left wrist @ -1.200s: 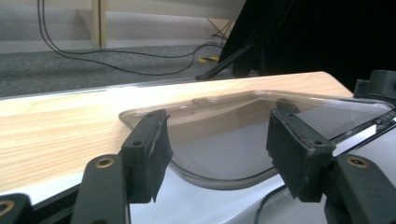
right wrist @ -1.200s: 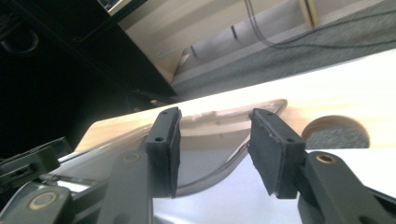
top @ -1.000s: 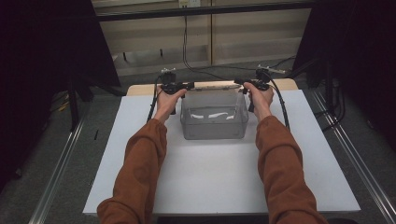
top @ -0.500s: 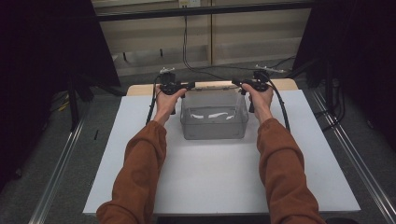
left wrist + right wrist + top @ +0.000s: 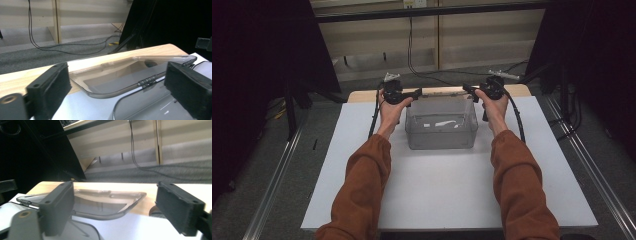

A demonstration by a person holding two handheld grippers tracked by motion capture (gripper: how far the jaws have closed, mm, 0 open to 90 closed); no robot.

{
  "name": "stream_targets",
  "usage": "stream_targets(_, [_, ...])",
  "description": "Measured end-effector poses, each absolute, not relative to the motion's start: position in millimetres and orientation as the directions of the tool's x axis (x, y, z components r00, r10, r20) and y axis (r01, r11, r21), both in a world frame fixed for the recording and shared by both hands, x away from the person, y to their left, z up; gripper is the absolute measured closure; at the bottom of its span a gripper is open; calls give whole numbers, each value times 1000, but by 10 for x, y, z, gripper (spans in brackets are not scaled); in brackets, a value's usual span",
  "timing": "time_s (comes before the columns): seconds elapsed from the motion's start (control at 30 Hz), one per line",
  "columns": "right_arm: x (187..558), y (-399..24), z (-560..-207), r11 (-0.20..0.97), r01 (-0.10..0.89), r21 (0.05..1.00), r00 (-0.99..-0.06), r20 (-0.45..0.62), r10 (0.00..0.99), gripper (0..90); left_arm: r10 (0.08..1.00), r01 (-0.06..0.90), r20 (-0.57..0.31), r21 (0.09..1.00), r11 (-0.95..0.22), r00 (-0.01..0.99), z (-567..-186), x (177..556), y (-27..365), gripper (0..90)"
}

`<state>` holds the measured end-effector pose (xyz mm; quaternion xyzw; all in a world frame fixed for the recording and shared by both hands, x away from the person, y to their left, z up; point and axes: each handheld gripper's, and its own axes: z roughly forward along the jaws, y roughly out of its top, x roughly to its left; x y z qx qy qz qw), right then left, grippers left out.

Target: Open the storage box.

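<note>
From 6 o'clock, reaches two rust-sleeved forearms up the white tabletop [image 5: 437, 190], one to each side. Toward 12 from the tabletop's centre, finds one clear box [image 5: 441, 131] standing square, with a few pale scraps on its floor, too faint to count. Holds the left tongs [image 5: 417, 92] at 11 o'clock of the box and the right tongs [image 5: 467, 89] at 1 o'clock, pointed inward at each other along the far wall, probably so as to work both back corners evenly. Has just been opening both pairs: released now, pads wide apart and pressing nothing, with the lid's rim lying between them. Leaves the one hinged lid [image 5: 443, 93] folded back flat at 12 o'clock on a wooden strip [image 5: 362, 96], likely to free the box's mouth.
</note>
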<state>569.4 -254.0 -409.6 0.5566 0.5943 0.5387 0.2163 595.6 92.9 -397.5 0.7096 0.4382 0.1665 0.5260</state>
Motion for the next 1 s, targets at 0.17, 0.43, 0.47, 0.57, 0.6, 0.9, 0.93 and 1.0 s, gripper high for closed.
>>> stream_targets(0.17, [5664,-2500,-4097,-148,394,907,-312,283,907,95,802,410,-173,907,-97,572,-4013,5891,956,53])
stream_targets(0.43, [5531,-2479,-4056,-99,361,927,-322,223,920,79,794,358,-153,930,-87,589,-4019,5773,1081,32])
stream_targets(0.47, [5511,-2482,-4050,-96,356,930,-322,218,921,74,791,356,-161,931,-76,590,-4018,5755,1094,32])
stream_targets(0.57, [5447,-2481,-4046,-85,339,937,-319,200,927,54,797,352,-154,933,-78,584,-3998,5692,1108,32])
stream_targets(0.6, [5427,-2478,-4048,-78,334,939,-318,190,929,48,798,346,-147,935,-81,584,-3991,5668,1108,32])
stream_targets(0.9, [5285,-2487,-4010,-93,313,945,-332,200,922,26,792,321,-133,943,-83,596,-3979,5518,1110,33])
stream_targets(0.93, [5273,-2485,-4006,-80,305,949,-333,185,924,26,791,323,-133,942,-86,598,-3984,5503,1113,33])
stream_targets(1.0, [5245,-2485,-4003,-61,293,954,-330,161,930,25,789,316,-143,946,-68,598,-4002,5473,1111,32])
